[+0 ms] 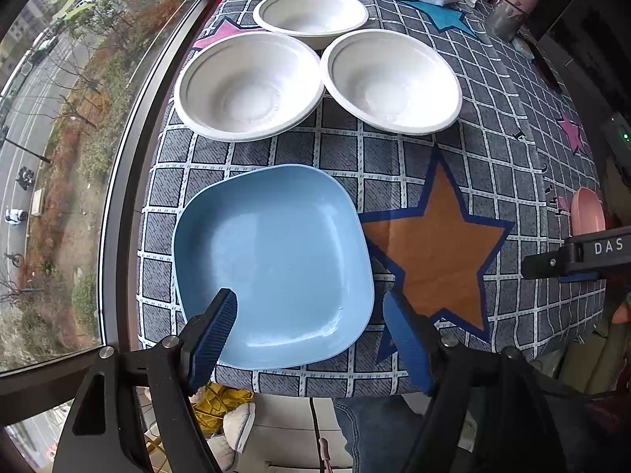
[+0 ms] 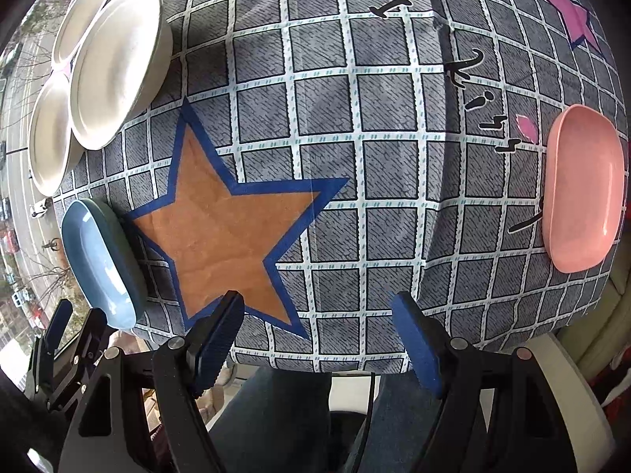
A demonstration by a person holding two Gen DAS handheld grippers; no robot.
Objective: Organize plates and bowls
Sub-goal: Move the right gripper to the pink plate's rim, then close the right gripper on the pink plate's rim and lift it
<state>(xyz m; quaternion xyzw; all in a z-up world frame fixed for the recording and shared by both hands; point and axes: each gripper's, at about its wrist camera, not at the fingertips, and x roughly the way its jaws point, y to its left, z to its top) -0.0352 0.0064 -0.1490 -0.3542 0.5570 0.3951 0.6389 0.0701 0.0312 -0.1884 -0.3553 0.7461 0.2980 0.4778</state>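
The left hand-held gripper (image 1: 309, 327) hangs open over the square blue plate (image 1: 276, 260) at the surface's near edge. The right hand-held gripper (image 2: 317, 329) gapes, empty.

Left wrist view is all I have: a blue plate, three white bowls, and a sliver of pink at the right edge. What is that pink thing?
Observer: A pink plate, lying flat near the table's right edge.
Operator: Is the right gripper holding it?
Observer: No. The right gripper is open and empty, over the grid cloth beside the orange star.
Operator: Anything between the two plates?
Observer: Only bare tablecloth; the blue plate sits at the star's far left side.
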